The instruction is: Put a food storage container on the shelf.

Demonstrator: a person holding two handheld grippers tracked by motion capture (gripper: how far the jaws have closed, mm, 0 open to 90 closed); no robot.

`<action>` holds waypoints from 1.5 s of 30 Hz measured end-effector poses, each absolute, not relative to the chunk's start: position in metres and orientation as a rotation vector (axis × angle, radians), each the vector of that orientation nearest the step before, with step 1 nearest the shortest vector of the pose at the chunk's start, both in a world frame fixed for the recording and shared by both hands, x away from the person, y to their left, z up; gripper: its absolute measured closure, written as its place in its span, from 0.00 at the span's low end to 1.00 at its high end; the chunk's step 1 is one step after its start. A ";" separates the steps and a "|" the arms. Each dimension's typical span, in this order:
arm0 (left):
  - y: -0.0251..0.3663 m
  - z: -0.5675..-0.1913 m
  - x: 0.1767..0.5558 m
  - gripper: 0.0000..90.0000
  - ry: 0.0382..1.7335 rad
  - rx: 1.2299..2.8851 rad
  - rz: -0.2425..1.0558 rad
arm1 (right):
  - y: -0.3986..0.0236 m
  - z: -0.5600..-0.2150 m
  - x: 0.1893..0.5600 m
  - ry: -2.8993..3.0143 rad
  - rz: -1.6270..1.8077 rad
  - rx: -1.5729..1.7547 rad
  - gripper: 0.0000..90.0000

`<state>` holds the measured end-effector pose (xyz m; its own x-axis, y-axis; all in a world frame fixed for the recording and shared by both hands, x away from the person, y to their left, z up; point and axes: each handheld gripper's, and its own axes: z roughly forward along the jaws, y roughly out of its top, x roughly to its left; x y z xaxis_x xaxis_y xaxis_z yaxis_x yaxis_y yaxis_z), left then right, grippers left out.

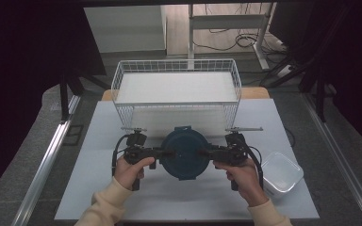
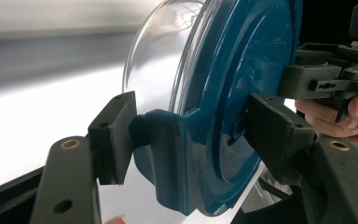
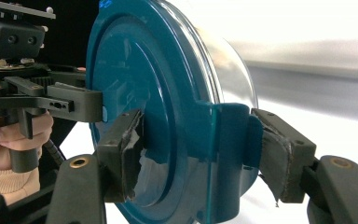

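A round clear bowl with a dark teal lid [image 1: 185, 153] is held level between both grippers over the front half of the table. On the lid's left side my left gripper [image 1: 162, 153] is shut on the rim. The left gripper view has its pads [image 2: 116, 135] clamping a teal latch tab [image 2: 168, 154], with the clear bowl [image 2: 158, 60] bulging behind. From the opposite side my right gripper [image 1: 208, 153] is shut on the rim. In the right gripper view its worn pads [image 3: 123, 149] pinch the other latch tab [image 3: 223, 154] of the lid [image 3: 135, 70].
A white wire basket [image 1: 176, 89] stands just behind the bowl at the table's back. A clear square plastic box [image 1: 281, 172] sits at the front right corner. Bare table [image 1: 99, 188] lies to the left and in front of the hands.
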<state>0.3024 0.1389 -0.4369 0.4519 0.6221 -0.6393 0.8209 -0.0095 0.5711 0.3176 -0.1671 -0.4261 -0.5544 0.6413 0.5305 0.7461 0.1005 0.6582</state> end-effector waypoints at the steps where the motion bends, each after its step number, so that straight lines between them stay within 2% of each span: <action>1: 0.139 -0.435 0.303 0.39 1.248 1.715 -0.247 | -0.166 -0.423 0.319 -2.249 -1.465 -1.419 0.40; 45: 0.144 -0.365 0.325 0.40 1.170 1.752 -0.154 | -0.162 -0.362 0.337 -2.295 -1.566 -1.358 0.41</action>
